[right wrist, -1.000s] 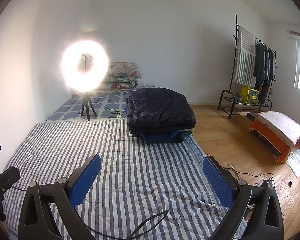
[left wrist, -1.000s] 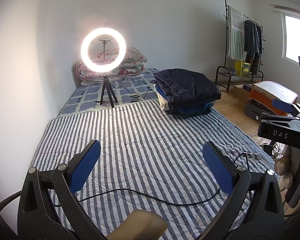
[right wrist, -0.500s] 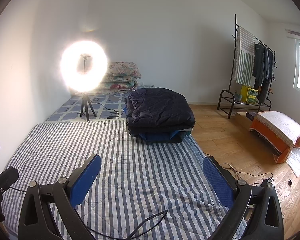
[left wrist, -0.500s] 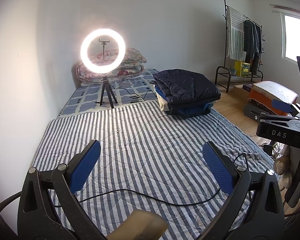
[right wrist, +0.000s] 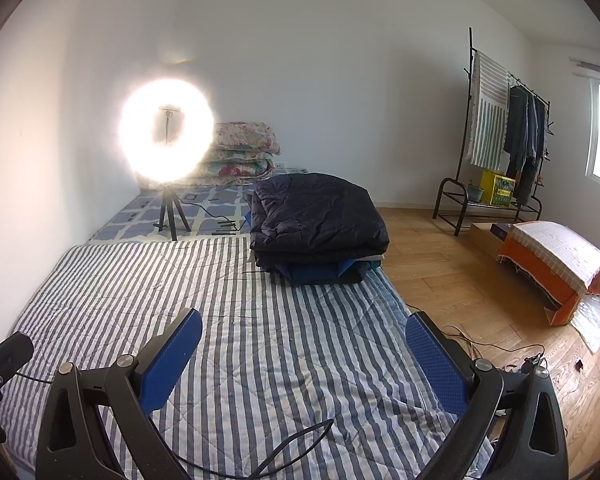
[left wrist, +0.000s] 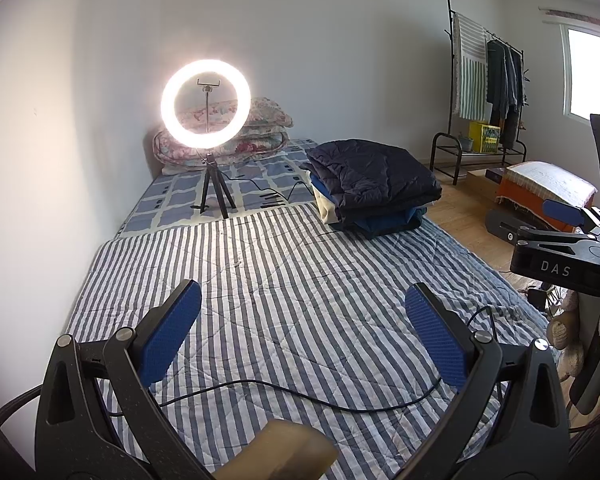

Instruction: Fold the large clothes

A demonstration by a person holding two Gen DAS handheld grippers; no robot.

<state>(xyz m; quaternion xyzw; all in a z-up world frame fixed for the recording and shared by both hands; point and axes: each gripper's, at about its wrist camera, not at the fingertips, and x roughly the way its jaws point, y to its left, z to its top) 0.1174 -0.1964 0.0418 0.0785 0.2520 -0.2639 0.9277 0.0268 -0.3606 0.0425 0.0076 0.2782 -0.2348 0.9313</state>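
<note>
Right wrist: both hand-held grippers [right wrist: 302, 354] [left wrist: 302, 328] released; yellow crate [right wrist: 497, 187] on rack [right wrist: 460, 208].

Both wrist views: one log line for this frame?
left gripper open, empty | right gripper open, empty | folded clothes stack untouched on striped quilt

the letters "das" are showing in pale capitals on the black body of the right claw [left wrist: 559, 268], which is sitting at the right edge of the left wrist view. the yellow box [left wrist: 485, 136] on the clothes rack's lower shelf is carrying print too small to read. nothing else is reading as text.
</note>
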